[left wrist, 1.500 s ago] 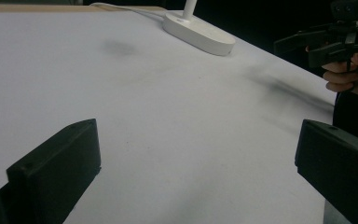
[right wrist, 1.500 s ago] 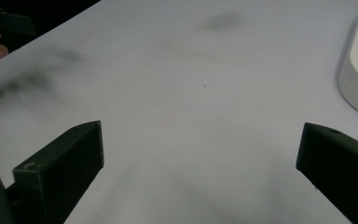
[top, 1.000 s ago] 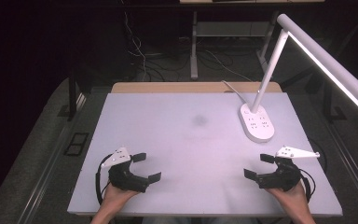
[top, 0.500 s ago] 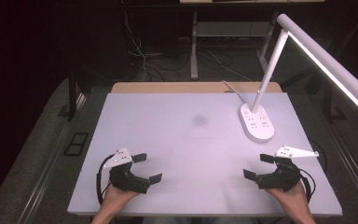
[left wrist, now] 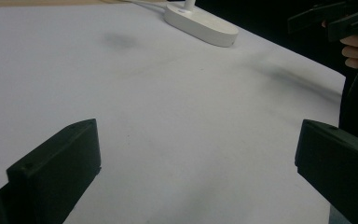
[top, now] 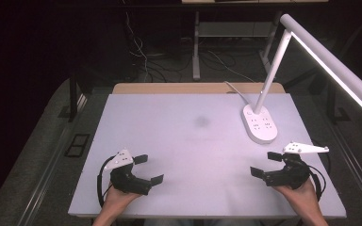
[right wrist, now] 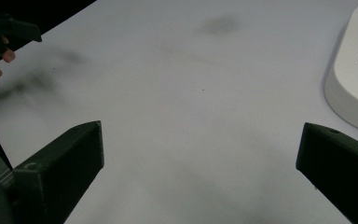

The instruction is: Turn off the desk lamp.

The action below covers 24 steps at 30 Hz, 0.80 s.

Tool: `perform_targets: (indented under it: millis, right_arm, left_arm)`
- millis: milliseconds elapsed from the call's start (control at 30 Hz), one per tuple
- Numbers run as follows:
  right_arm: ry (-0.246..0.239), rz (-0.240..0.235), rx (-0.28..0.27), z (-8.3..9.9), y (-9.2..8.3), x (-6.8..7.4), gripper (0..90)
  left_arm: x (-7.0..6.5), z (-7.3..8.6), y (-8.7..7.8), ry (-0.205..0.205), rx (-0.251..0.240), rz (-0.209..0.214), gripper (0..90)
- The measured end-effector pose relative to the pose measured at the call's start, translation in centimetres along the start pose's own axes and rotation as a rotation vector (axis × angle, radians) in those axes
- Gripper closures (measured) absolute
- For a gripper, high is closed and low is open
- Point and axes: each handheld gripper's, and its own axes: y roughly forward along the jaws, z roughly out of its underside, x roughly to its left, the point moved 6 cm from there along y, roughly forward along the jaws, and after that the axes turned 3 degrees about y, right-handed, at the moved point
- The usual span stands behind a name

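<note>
No shift is seen against the earlier high views: both grippers sit at the same spots near the front edge of the table (top: 179, 117), lamp unmoved.

The left gripper (top: 148, 169) is held low over the table by the left hand (top: 118, 197), forearm entering from the bottom edge; its jaws are spread wide with only bare table surface between them. It is aimed forward and toward the right. In the left gripper view, the gripper (left wrist: 196, 172) is seen with the lamp base (left wrist: 200, 25) far ahead of the fingers, and the other gripper is seen well off to the upper right.

The right gripper (top: 264, 165) is held by the right hand (top: 299, 193) the same way, jaws wide apart, nothing clamped, aimed toward the table's left. In the right gripper view, the gripper (right wrist: 200, 172) has the lamp base (right wrist: 354, 79) ahead and beside the right finger, not touching.

The lamp base (top: 260, 123) is oval, with its long axis running from near the right fingers away toward the table's back edge; the lamp arm (top: 332, 61) is angled up and out over the right side.
</note>
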Motion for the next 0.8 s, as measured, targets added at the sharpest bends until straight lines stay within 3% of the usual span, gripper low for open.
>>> perform_targets:
  millis: [800]
  right_arm:
    - [-0.013,0.004,0.026,-3.0,-0.2,-1.5,0.8]
  left_arm:
    - [0.0,-0.1,-0.1,-0.003,-0.012,-0.007,0.0]
